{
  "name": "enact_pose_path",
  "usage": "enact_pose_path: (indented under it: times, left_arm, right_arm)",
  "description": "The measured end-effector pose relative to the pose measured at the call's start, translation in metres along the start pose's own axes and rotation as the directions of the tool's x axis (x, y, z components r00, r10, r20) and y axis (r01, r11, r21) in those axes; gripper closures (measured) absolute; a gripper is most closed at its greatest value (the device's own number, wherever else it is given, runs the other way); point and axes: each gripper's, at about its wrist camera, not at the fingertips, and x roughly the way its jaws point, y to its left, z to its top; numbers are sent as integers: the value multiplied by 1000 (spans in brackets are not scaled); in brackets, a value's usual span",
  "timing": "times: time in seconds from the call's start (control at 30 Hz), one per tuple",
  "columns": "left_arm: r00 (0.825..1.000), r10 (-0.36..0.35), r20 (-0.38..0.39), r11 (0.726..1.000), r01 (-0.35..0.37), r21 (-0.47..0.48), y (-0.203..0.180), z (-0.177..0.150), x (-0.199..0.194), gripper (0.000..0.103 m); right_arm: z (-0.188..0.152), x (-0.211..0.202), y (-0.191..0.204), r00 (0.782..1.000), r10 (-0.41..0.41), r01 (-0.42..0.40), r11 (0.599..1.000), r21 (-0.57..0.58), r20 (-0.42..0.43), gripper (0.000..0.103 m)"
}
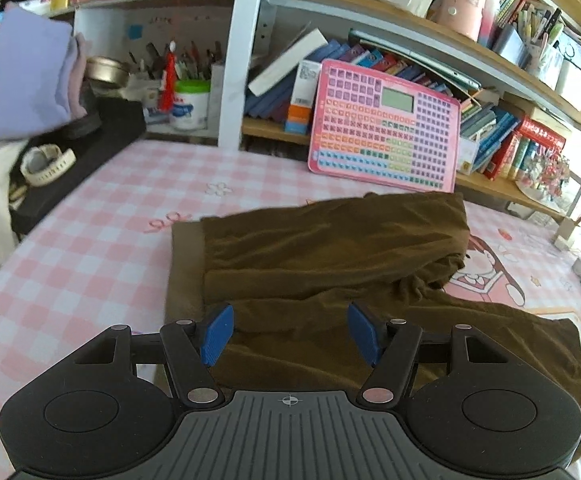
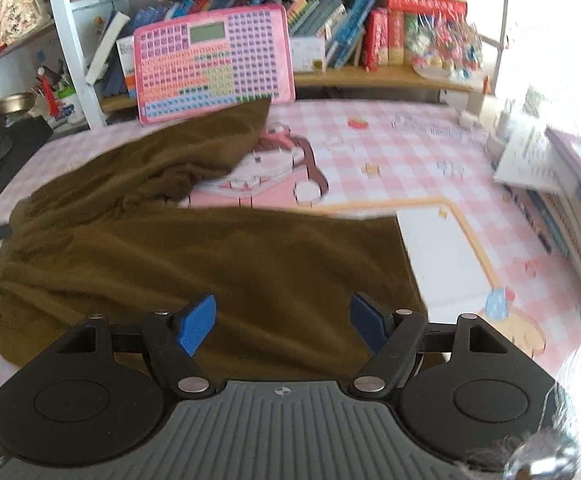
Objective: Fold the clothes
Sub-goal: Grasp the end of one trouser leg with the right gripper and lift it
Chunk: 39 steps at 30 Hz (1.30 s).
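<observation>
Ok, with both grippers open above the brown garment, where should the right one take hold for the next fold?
Probably the free hem corner of the brown garment, where its edge ends on the pink checked table cover. Bring the open right gripper in from the bare cover on the right, one pad sliding under the edge. The cloth lies flat and thin there; the bunched folds further left would give an uneven pinch.

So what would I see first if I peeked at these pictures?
The big brown garment lying rumpled across the pink checked table. Behind it a bright pink keyboard toy leans on the bookshelf. Both claws, left and right, hang open over the garment.
</observation>
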Motion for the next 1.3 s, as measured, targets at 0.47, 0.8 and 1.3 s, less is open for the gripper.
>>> enact_pose_path:
  times: [0.47, 0.8, 1.3]
  left_arm:
    - [985, 165, -50, 976, -170, -136, -13, -8, 28, 38]
    - [945, 309, -105, 933, -323, -162, -53, -5, 33, 38]
    - [921, 366, -135, 910, -385, -153, -62, -1, 21, 38]
  right_arm:
    - [151, 115, -37, 983, 179, -177, 982, -72, 29, 30]
    - [224, 253, -28, 951, 288, -290, 957, -3, -111, 32]
    - [238, 346, -33, 889, 393, -313, 896, 315, -235, 96]
